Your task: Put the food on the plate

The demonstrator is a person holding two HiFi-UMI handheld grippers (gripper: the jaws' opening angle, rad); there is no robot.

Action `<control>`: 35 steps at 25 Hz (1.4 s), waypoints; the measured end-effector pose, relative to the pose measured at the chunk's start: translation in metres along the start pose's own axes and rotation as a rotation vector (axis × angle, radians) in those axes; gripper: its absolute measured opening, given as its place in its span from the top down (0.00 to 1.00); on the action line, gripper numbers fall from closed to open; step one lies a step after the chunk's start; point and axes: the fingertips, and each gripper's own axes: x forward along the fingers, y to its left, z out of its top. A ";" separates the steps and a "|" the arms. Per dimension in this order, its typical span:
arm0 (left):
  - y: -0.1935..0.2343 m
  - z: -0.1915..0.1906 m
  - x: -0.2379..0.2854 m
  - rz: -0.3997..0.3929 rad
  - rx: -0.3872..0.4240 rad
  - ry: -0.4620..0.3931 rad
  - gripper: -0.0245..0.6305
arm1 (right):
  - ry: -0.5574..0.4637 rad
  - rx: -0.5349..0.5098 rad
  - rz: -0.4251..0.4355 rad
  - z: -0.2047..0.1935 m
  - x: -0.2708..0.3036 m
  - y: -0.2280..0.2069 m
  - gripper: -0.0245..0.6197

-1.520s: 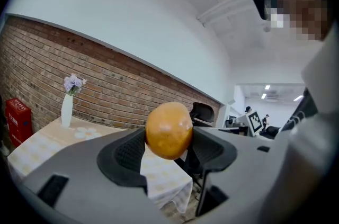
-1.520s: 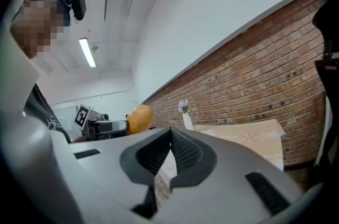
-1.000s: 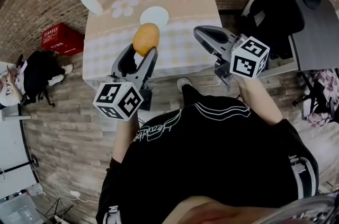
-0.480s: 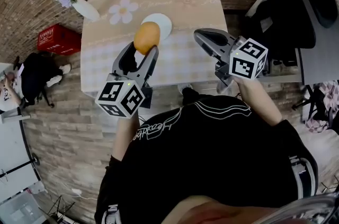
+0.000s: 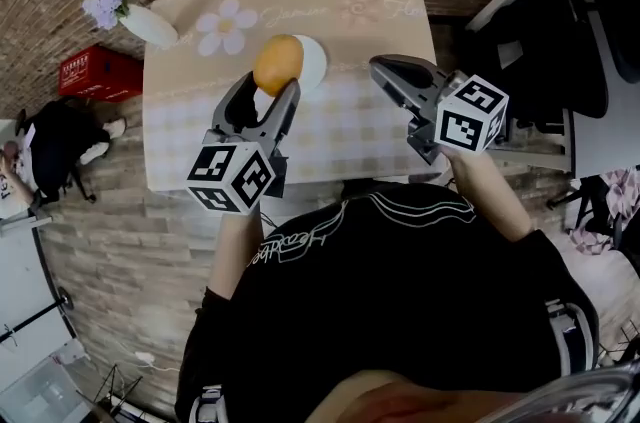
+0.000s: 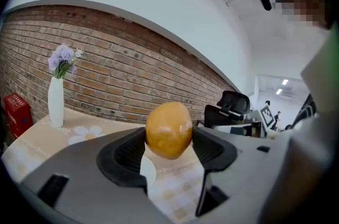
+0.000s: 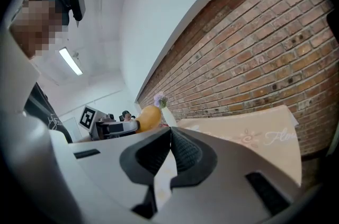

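Observation:
An orange-yellow, egg-shaped food item (image 5: 278,63) sits pinched between the pads of my left gripper (image 5: 268,87), held in the air above the near part of the table. In the left gripper view the food (image 6: 168,129) fills the gap between the jaws of the left gripper (image 6: 168,144). A white plate (image 5: 313,61) lies on the beige tablecloth, partly hidden behind the food; a strip of the plate (image 6: 147,170) shows under it. My right gripper (image 5: 384,69) hovers to the right of the plate, jaws together and empty. Its tips meet in the right gripper view (image 7: 171,135).
The table (image 5: 380,1) has a beige checked cloth with flower prints. A white vase of purple flowers (image 5: 140,21) stands at its far left corner. A red crate (image 5: 92,71) and a person sit on the floor at left. Black office chairs (image 5: 560,21) stand at right.
The table and plate have drawn nearer and lower in the head view. The held food now overlaps the plate's left edge. Both grippers keep the same pose and jaw state.

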 end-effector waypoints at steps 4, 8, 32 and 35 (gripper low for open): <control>0.016 -0.007 0.019 0.005 -0.003 0.026 0.54 | 0.014 0.027 -0.009 -0.008 0.011 -0.015 0.97; 0.033 -0.021 0.036 0.032 0.018 0.063 0.54 | 0.027 0.050 -0.020 -0.017 0.019 -0.031 0.97; 0.101 -0.134 0.110 0.113 0.069 0.309 0.54 | 0.075 0.164 -0.077 -0.062 0.039 -0.081 0.97; 0.103 -0.141 0.113 0.115 0.074 0.322 0.54 | 0.078 0.172 -0.079 -0.066 0.039 -0.084 0.97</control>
